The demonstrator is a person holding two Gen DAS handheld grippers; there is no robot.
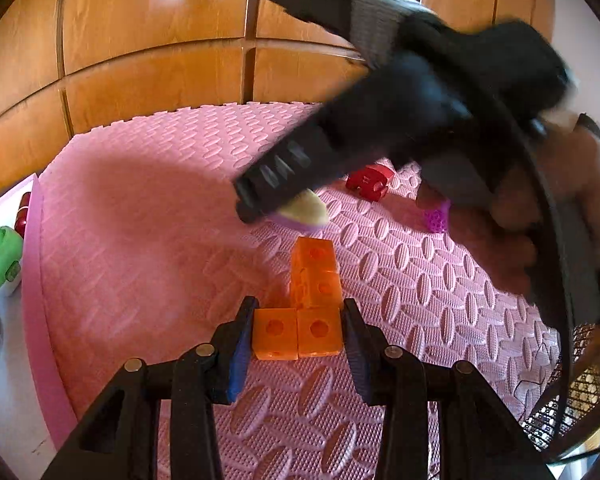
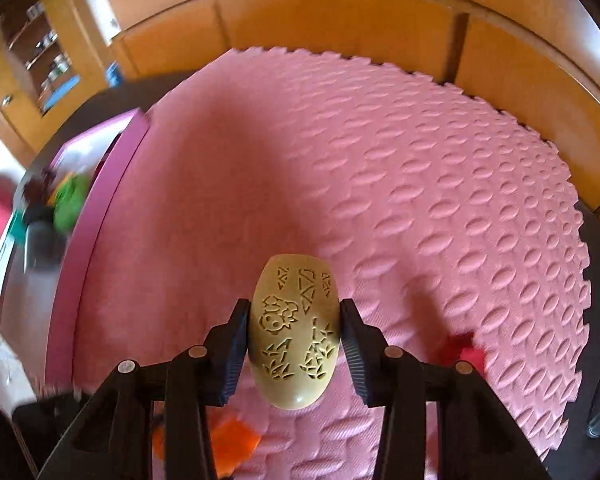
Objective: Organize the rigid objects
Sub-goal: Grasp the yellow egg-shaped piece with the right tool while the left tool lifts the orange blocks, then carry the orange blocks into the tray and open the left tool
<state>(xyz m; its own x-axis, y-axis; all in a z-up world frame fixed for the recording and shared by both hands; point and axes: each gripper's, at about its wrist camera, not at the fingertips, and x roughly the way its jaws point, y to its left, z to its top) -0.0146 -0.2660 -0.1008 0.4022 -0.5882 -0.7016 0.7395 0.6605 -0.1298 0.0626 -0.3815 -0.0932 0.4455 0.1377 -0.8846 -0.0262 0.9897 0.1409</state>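
My left gripper [image 1: 300, 303] is shut on an L-shaped cluster of orange linked cubes [image 1: 318, 330], its blue pads pressing the two nearest cubes just above the pink foam mat [image 1: 140, 208]. The cluster's far end reaches toward the mat's middle. My right gripper [image 2: 295, 303] is shut on a cream oval piece with carved patterns [image 2: 292, 344], held over the mat [image 2: 380, 184]. In the left wrist view that right gripper [image 1: 284, 210] is a blurred black shape, with the cream oval piece [image 1: 306, 210] hanging a little beyond the orange cubes. The orange cubes [image 2: 232, 440] show blurred at the bottom of the right wrist view.
A red block [image 1: 370, 180] and a small magenta lattice piece [image 1: 436, 220] lie on the mat at the right. A green toy [image 1: 0, 256] and dark items sit off the mat's left edge. A black mesh basket [image 1: 580, 392] stands at the lower right. Wooden cabinet doors [image 1: 160, 48] back the mat.
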